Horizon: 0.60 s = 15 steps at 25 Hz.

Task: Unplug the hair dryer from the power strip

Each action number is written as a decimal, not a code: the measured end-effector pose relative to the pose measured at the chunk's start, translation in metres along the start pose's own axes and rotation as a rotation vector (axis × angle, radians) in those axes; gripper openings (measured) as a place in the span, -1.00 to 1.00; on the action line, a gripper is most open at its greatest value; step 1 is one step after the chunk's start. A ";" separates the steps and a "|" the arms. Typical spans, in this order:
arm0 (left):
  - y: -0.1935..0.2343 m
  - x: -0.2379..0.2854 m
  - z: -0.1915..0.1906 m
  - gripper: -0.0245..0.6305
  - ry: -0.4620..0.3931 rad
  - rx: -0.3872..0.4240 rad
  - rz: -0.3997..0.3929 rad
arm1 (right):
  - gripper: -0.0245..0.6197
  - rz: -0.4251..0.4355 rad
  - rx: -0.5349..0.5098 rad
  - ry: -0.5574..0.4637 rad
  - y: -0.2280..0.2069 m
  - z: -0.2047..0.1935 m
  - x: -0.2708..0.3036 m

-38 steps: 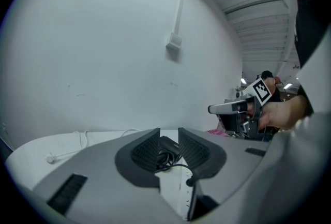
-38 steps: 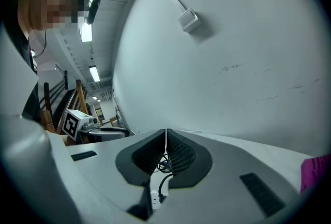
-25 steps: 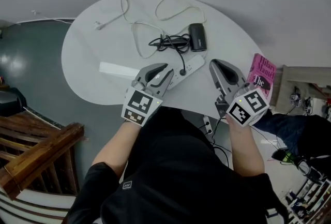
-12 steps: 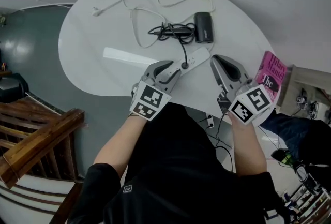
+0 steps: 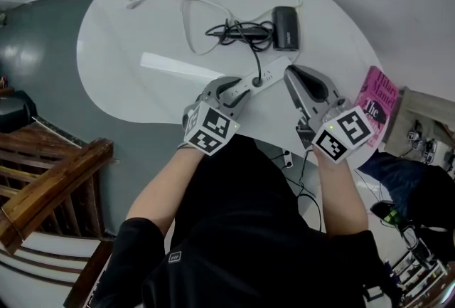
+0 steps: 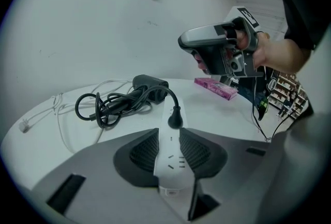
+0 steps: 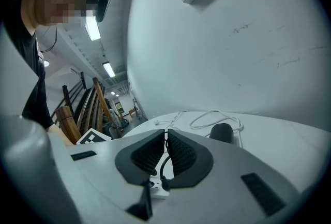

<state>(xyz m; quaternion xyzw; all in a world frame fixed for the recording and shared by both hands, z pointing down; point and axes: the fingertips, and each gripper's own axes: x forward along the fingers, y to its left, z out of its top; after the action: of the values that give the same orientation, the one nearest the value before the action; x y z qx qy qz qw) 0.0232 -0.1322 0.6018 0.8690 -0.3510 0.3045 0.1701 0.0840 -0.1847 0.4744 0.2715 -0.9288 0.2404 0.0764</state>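
A white power strip [image 5: 266, 77] lies on the white oval table [image 5: 128, 50], with the black plug [image 5: 257, 79] of the hair dryer [image 5: 286, 28] pushed into it. The dryer's cord [image 5: 238, 33] is bunched beside the dryer. My left gripper [image 5: 240, 85] is open and straddles the strip's near end [image 6: 170, 155]. The plug [image 6: 175, 118] stands just beyond its fingertips. My right gripper [image 5: 290, 73] hovers right of the strip, shut and empty. In the right gripper view the plug [image 7: 164, 182] and strip [image 7: 156, 190] show below its jaws [image 7: 166, 135].
A thin white cable [image 5: 188, 11] loops across the far side of the table. A pink book [image 5: 375, 97] lies at the table's right edge. A wooden railing [image 5: 50, 186] stands at the left, and another power strip [image 5: 286, 157] lies on the floor under the table edge.
Both grippers have come down toward the table. My left gripper's jaws have widened and moved over the strip's near end. The right gripper stays shut.
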 end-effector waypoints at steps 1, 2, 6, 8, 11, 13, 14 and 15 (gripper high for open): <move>-0.001 0.002 -0.002 -0.52 0.005 0.003 -0.005 | -0.80 0.001 -0.004 0.004 0.000 -0.001 0.001; -0.002 0.003 -0.004 -0.52 0.008 0.005 -0.009 | -0.80 0.001 -0.009 0.009 0.000 -0.002 0.003; -0.001 0.004 -0.007 -0.56 0.008 0.017 -0.008 | -0.80 -0.006 -0.031 0.047 0.001 -0.011 0.010; -0.001 0.004 -0.007 -0.59 0.012 0.030 -0.004 | -0.80 -0.009 -0.039 0.068 0.001 -0.017 0.012; -0.004 0.004 -0.004 -0.59 0.008 0.042 -0.010 | -0.80 -0.002 -0.040 0.086 0.003 -0.026 0.015; -0.005 0.006 -0.004 -0.59 0.002 0.040 -0.016 | -0.78 0.006 -0.042 0.093 0.004 -0.031 0.019; -0.006 0.007 -0.004 -0.59 -0.004 0.038 -0.017 | -0.72 0.011 -0.044 0.098 0.005 -0.035 0.021; -0.006 0.008 -0.003 -0.61 -0.011 0.037 -0.016 | -0.66 0.018 -0.046 0.104 0.006 -0.039 0.023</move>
<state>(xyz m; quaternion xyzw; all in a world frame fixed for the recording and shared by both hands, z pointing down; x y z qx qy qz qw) 0.0302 -0.1303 0.6090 0.8765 -0.3392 0.3047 0.1542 0.0616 -0.1727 0.5122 0.2485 -0.9312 0.2336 0.1287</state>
